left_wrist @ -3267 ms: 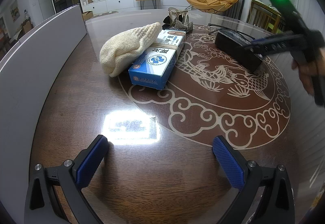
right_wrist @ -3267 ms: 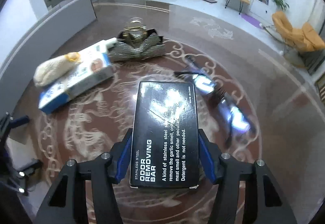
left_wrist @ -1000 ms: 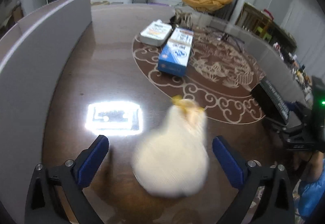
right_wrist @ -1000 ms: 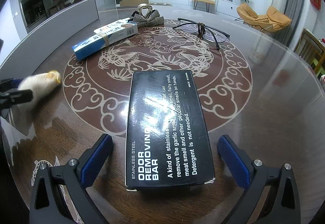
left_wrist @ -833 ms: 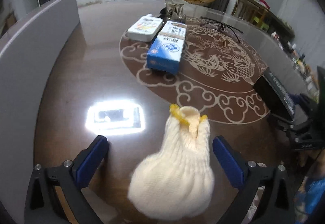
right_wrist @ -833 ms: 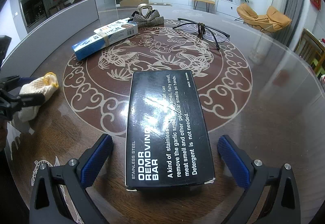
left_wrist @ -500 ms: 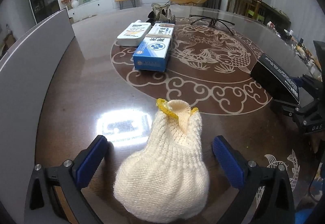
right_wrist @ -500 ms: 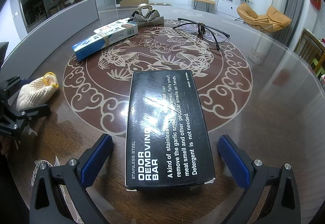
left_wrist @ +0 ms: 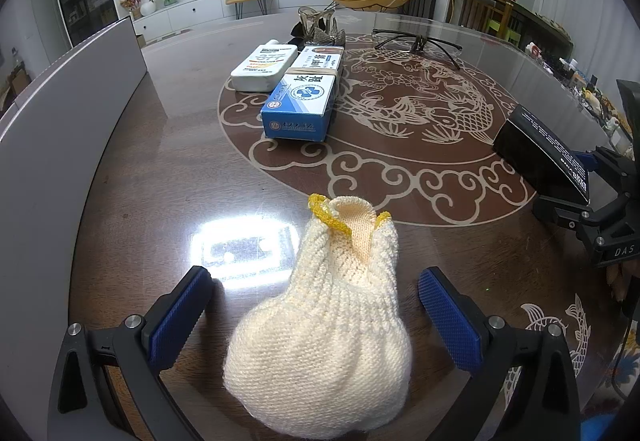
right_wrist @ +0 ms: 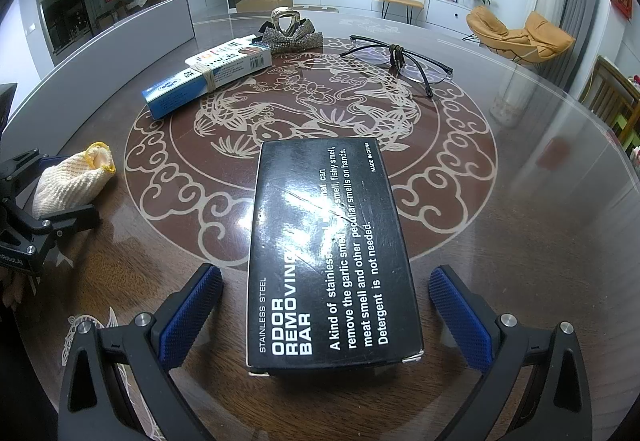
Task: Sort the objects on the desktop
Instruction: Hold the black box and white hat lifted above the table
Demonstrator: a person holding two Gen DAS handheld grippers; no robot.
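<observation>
Cream-coloured knitted wool, edged in yellow at its open cuff, forms a soft pouch (left_wrist: 320,345) lying on the dark wooden table (left_wrist: 160,177) directly between the spread blue pads of the left gripper (left_wrist: 316,317), which touches nothing and grips nothing. The pouch looks light, floppy and easily squashed, so it would likely be best pinched across its plump rounded body rather than at the loose cuff. To the right, a black cardboard box (right_wrist: 332,257) printed with "odor removing bar" lies flat between the wide-open pads of the right gripper (right_wrist: 326,317), also unheld; it looks stiff and light with a glossy, possibly slippery top, and its long sides seem the natural place to grasp. Further back on the table's pale dragon-and-fish inlay lie a blue and white medicine box (left_wrist: 300,101) bound by a rubber band to a second carton, with a white bottle (left_wrist: 264,67) touching it on the left. Beyond them sit a glittery bow hair clip (right_wrist: 290,33) and a pair of folded glasses (right_wrist: 400,59). Nothing lies between either gripper and its object. A living room with a television stands behind.
</observation>
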